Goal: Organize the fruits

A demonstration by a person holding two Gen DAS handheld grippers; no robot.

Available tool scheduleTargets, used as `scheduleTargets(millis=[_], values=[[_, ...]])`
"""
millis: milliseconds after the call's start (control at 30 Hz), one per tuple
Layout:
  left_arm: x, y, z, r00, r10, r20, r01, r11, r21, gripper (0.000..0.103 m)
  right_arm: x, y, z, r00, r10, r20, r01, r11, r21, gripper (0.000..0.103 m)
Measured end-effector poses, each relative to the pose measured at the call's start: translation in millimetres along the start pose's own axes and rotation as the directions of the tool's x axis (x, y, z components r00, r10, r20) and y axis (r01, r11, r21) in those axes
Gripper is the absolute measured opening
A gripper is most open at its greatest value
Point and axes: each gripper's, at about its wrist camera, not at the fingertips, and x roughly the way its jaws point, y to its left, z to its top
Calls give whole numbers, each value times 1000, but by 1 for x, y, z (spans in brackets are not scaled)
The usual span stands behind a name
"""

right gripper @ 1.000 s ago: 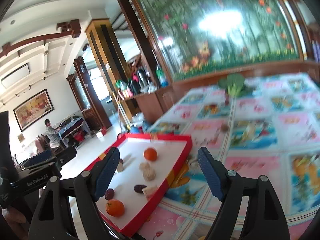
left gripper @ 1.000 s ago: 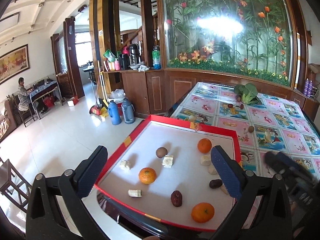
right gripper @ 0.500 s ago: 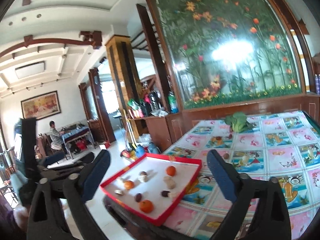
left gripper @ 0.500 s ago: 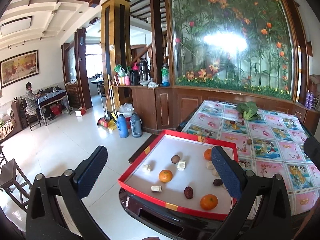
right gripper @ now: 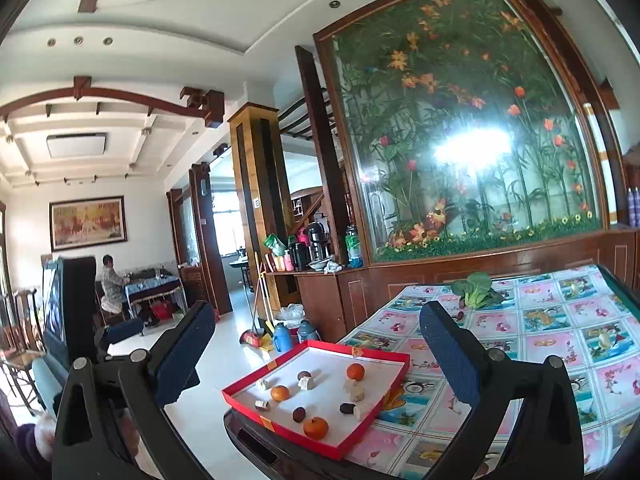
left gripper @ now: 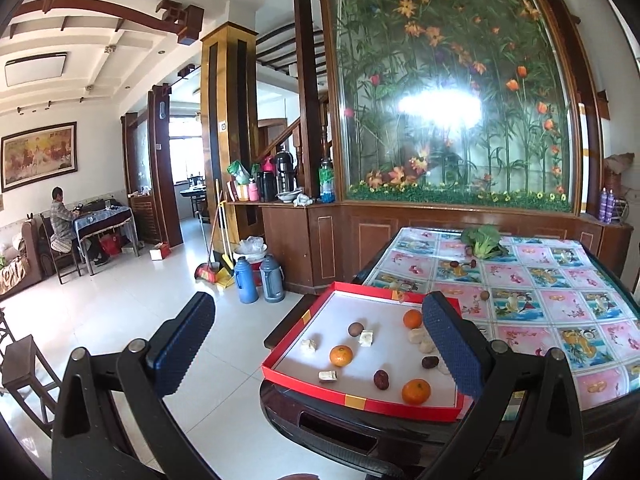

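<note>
Oranges [left gripper: 341,355]: 3 in red tray [left gripper: 362,401], w/ 2 dates [left gripper: 381,379].

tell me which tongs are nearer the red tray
Left. The left tongs sit close over the red tray's near edge, one finger overlapping its right side. The right tongs are farther back, to its right, and open and empty.
</note>
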Motion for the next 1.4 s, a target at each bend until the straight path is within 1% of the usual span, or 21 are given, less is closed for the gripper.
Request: scheduleTargets(millis=[167, 267, 600, 867, 1167, 1400], values=[[-4, 0, -3, 1000, -17, -6, 17, 1000, 8, 103, -2, 4, -1, 1000, -4, 2, 4, 1000, -24, 102], [-3, 1, -4, 999, -28, -17, 28, 1000, -1, 103, -5, 4, 0, 1000, -11, 5, 11, 1000, -19, 102], [-7, 6, -8, 1000, -13, -19, 12, 1000, -9, 103, -12, 12, 0, 1000, -5, 13, 5, 999, -42, 102], [-7, 19, -9, 1000, 11, -20, -11, 1000, -23, 103, -15, 21, 1, 1000, 8, 14, -7, 997, -71, 102], [-4, 22, -13, 999, 3, -38, -4, 1000, -14, 103, -16, 28, -3, 1000, 10, 7, -9, 994, -106, 102], [-5, 24, -15, 999, 2, -39, -3, 1000, -23, 103, -13, 27, -4, 1000, 13, -8, -14, 994, -110, 102]])
